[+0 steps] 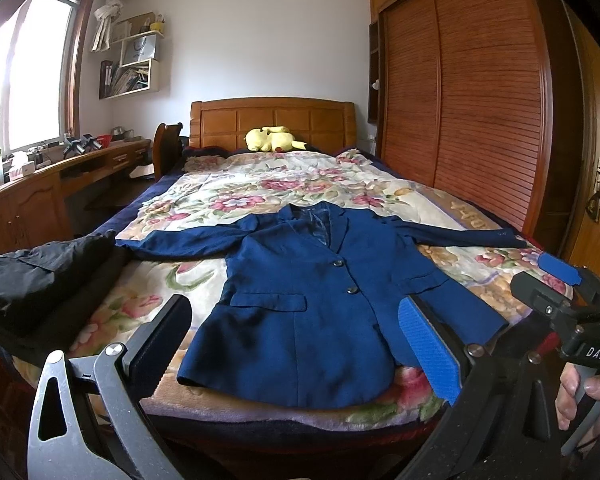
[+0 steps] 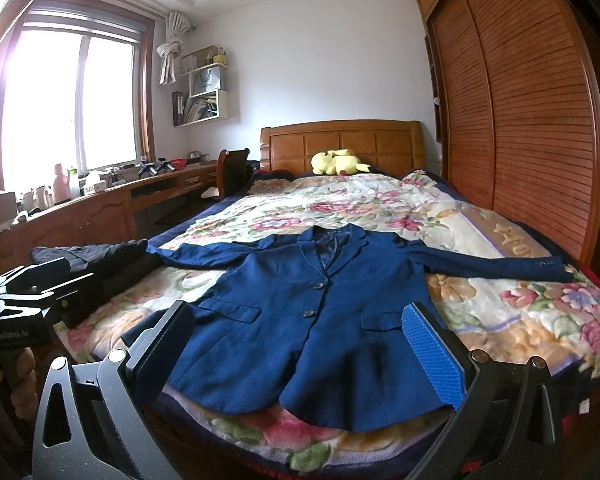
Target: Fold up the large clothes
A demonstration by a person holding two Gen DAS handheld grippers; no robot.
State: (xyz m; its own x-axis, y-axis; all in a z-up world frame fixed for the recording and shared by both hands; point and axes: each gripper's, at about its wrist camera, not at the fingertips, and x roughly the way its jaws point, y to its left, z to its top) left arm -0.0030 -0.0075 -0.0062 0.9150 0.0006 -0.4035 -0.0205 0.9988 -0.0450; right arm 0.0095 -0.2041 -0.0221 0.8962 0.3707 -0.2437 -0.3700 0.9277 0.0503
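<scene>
A navy blue suit jacket (image 1: 320,300) lies flat and buttoned, front up, on the floral bed cover (image 1: 236,196), sleeves spread out to both sides. It also shows in the right wrist view (image 2: 312,320). My left gripper (image 1: 296,344) is open and empty, hovering above the jacket's hem at the foot of the bed. My right gripper (image 2: 300,344) is open and empty too, above the hem. The right gripper also shows at the right edge of the left wrist view (image 1: 560,292). The left gripper's body shows at the left of the right wrist view (image 2: 40,296).
A dark folded garment (image 1: 40,276) lies on the bed's left corner beside the jacket's sleeve. A yellow plush toy (image 1: 274,139) sits by the wooden headboard (image 1: 272,118). A wooden wardrobe (image 1: 472,92) stands right of the bed, a cluttered desk (image 1: 60,172) left.
</scene>
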